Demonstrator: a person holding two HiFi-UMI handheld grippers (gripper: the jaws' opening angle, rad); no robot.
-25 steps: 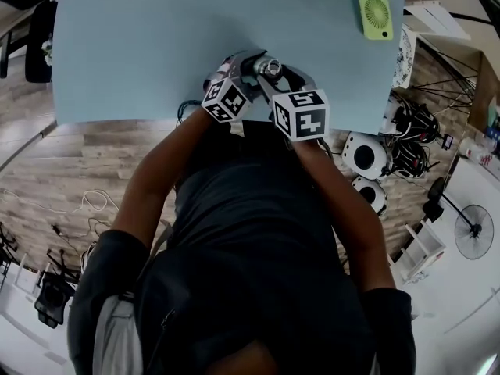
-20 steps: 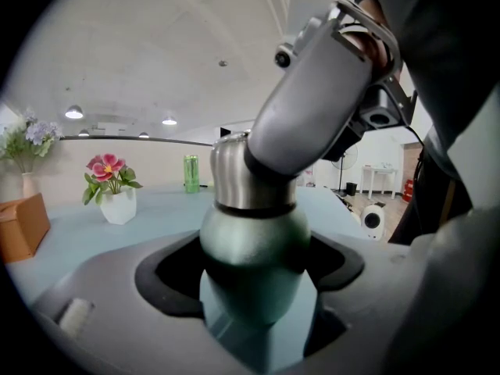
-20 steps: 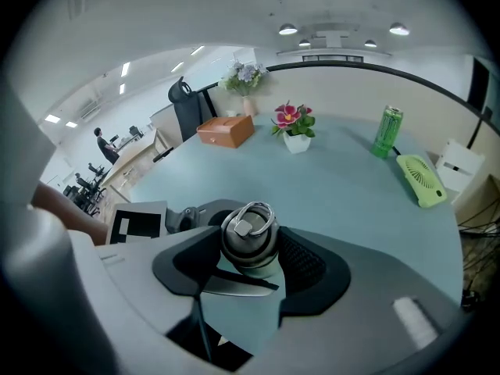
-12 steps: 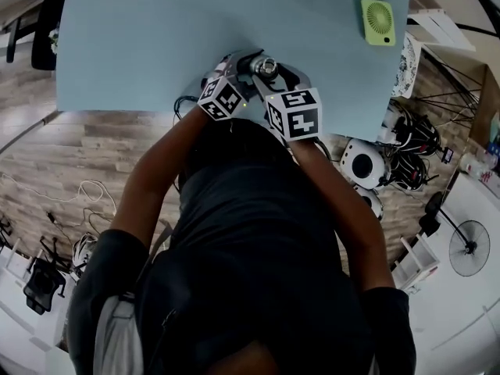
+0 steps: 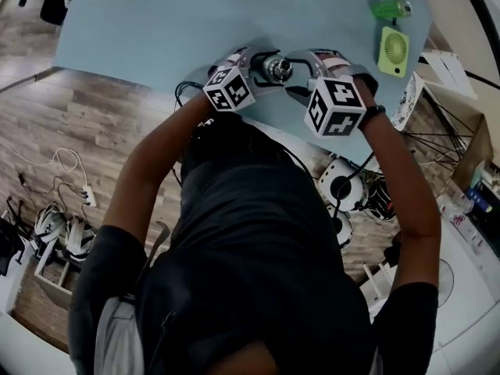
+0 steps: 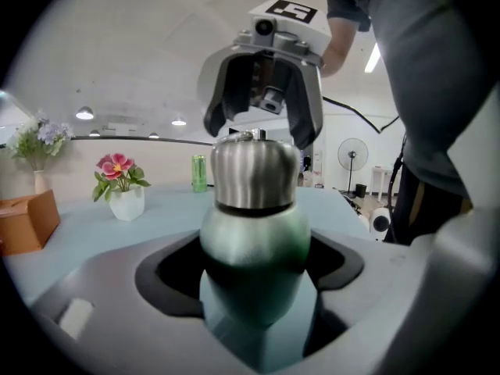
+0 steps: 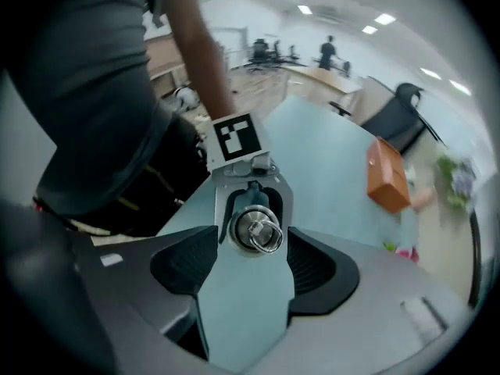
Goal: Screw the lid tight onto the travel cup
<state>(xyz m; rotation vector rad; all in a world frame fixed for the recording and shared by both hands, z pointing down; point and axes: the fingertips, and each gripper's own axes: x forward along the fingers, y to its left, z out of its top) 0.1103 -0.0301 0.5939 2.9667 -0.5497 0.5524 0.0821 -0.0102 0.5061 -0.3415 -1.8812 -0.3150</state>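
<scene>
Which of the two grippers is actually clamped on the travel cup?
The left gripper: its jaws grip the travel cup by its green body. The right gripper hovers over the steel lid, jaws apart.

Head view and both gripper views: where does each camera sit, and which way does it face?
Head view: on the person's head, facing steeply down at the table; torso, both arms, left gripper and right gripper show.
Left gripper view: on the left gripper, facing across the table at the travel cup it clamps; torso at right.
Right gripper view: on the open right gripper, facing down onto the lid; arm at left.
Shared: the lid, in all three.
</scene>
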